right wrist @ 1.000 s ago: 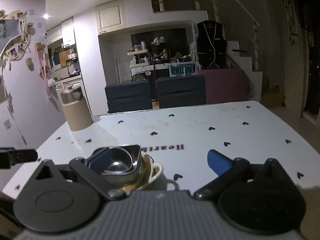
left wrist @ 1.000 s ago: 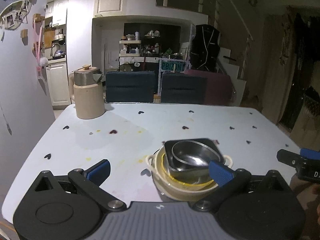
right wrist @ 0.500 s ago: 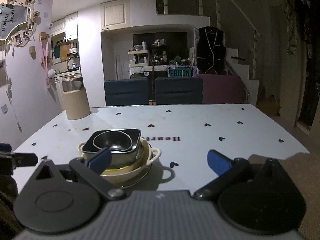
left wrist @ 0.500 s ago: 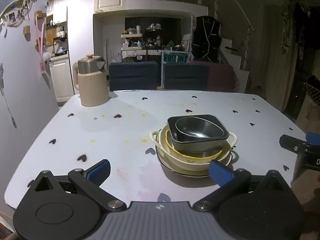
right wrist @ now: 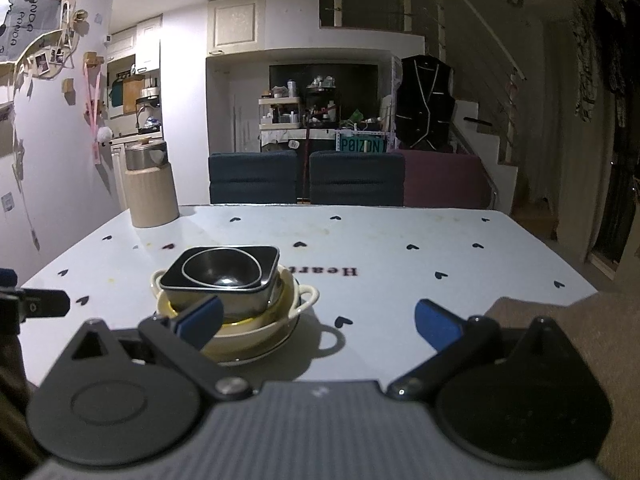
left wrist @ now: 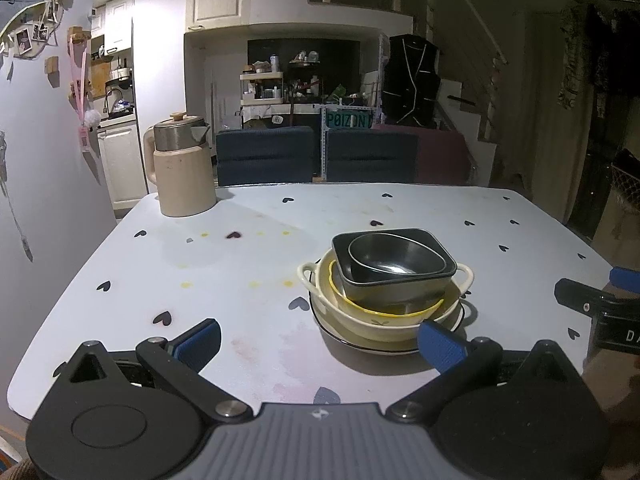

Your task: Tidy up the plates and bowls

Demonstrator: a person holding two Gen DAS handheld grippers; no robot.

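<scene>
1. A beige jug (left wrist: pixel 182 172) with a metal lid stands at the far left corner of the surface (left wrist: pixel 248 272), well apart from everything else.
2. The left tongs (left wrist: pixel 318 338) hang above the near edge, spread wide and empty. One blue pad sits left of centre; the other overlaps the near rim of the dishes in this view, though I cannot tell whether it touches.
3. The stack of dishes (left wrist: pixel 386 292) stands ahead and to the right of the left tongs: a dark-rimmed plate at the bottom, a cream two-handled bowl on it, a yellow-rimmed bowl inside that, then a dark rectangular dish holding a rounded metal bowl (left wrist: pixel 394 258).
4. The rectangular dish's long axis runs roughly across the left view, one corner turned toward the far right.
5. The right tongs (right wrist: pixel 316 320) are also wide and empty; from their camera the stack lies ahead and to the left, behind the left pad.
6. Both tongs look about equally near, flanking the stack, so either could reach the top bowl; I judge the nesting already done.
7. The surface is pale with small dark hearts and faint yellow and pink stains.
8. Beyond it stand two dark chairs (left wrist: pixel 316 154), cluttered shelves, a dim stairway and a dark waistcoat hanging on the right.
</scene>
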